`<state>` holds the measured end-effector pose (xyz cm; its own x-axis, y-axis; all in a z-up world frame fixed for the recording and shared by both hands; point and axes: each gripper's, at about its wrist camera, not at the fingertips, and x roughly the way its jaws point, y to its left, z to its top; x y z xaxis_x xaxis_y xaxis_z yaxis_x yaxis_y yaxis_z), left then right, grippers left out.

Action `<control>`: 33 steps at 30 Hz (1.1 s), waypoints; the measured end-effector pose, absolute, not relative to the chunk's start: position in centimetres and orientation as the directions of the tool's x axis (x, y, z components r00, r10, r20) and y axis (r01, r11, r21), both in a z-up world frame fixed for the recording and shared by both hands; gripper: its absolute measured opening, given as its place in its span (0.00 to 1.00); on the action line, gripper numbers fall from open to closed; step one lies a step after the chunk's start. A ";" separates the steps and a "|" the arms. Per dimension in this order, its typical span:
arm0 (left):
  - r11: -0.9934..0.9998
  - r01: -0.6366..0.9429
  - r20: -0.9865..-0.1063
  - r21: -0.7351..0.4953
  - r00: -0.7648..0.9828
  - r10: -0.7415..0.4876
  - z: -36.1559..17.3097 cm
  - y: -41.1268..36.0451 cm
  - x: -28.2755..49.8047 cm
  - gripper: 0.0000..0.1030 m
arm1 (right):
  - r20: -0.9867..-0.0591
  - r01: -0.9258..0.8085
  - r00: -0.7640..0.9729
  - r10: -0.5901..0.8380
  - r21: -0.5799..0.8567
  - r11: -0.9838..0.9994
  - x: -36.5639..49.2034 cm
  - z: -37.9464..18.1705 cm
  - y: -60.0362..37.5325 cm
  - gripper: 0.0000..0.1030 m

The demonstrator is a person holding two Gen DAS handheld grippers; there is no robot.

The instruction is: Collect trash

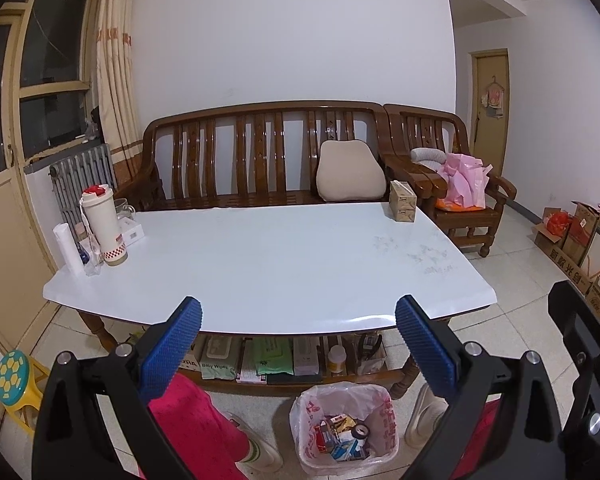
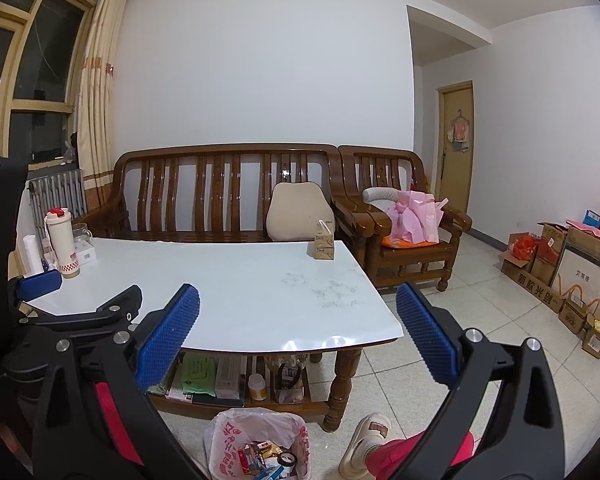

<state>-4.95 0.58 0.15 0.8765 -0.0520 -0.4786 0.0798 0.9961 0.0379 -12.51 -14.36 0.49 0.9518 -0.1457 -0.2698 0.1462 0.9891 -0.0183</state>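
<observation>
A bin lined with a white printed bag stands on the floor before the table and holds several wrappers and small boxes; it also shows in the right wrist view. My left gripper is open and empty, held above the bin at the near edge of the white table. My right gripper is open and empty, just right of the left one, over the table's near right corner. The left gripper's body shows at the left of the right wrist view.
On the table stand a white thermos with red lid, a glass mug, a white roll and a tissue box. Wipes packs lie on the shelf below. A wooden sofa, chair with pink bag and cardboard boxes surround it.
</observation>
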 end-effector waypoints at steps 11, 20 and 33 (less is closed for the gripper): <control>0.996 0.078 -0.485 0.039 0.873 -0.049 -0.1 0.8 -4.8 0.92 | -0.275 0.148 0.950 -0.148 -0.021 0.989 -12.4 0.4 -14.0 0.94; 0.996 0.079 -0.484 0.045 0.874 -0.047 -0.1 0.9 -4.8 0.92 | -0.274 0.148 0.950 -0.148 -0.020 0.989 -12.4 0.4 -14.1 0.94; 0.995 0.085 -0.469 0.056 0.882 -0.049 0.0 1.6 -4.6 0.92 | -0.276 0.144 0.950 -0.143 -0.017 0.989 -12.1 0.3 -14.2 0.94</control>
<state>-4.55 1.59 0.04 0.8820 -0.0488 -0.4688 0.0847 0.9949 0.0556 -12.12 -14.21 0.35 0.9503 -0.1429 -0.2765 0.1439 0.9894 -0.0169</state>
